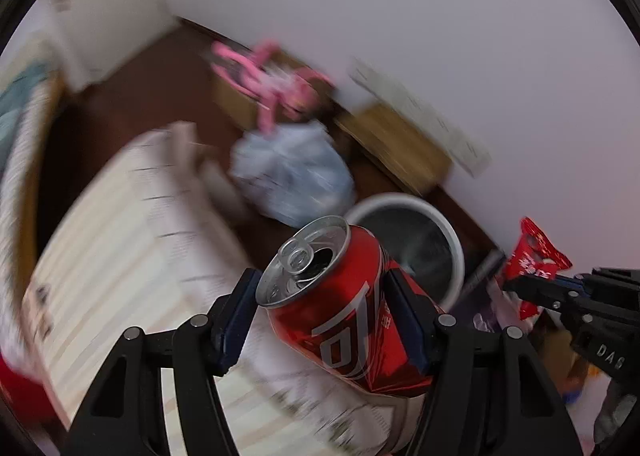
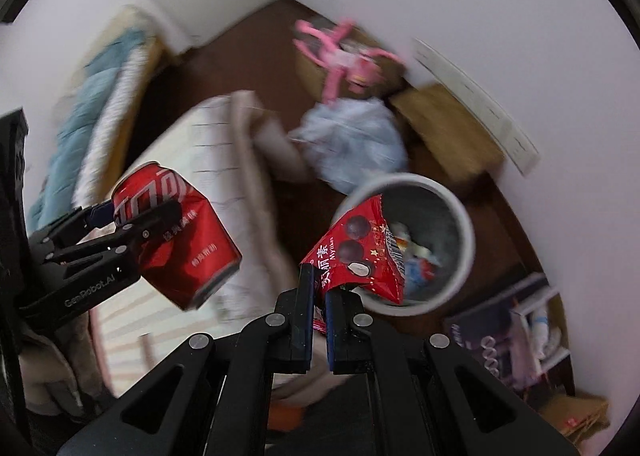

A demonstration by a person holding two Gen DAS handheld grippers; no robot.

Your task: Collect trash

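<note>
My left gripper (image 1: 320, 296) is shut on a dented red soda can (image 1: 344, 308), opened top tilted up and to the left; the same can (image 2: 176, 240) and the left gripper (image 2: 132, 220) show at the left of the right wrist view. My right gripper (image 2: 318, 296) is shut on a red snack wrapper (image 2: 356, 252), which hangs in front of the round white trash bin (image 2: 464, 216). That bin (image 1: 452, 232) lies just behind the can in the left wrist view and holds some litter. The right gripper (image 1: 516, 288) with the wrapper (image 1: 536, 256) shows at the right there.
A striped cream mattress (image 1: 120, 248) fills the lower left. On the dark floor lie a pale blue tied bag (image 1: 292, 172), cardboard boxes (image 1: 396, 144) and a pink toy (image 1: 276, 88) along the white wall. A shelf with clutter (image 2: 520, 324) stands beside the bin.
</note>
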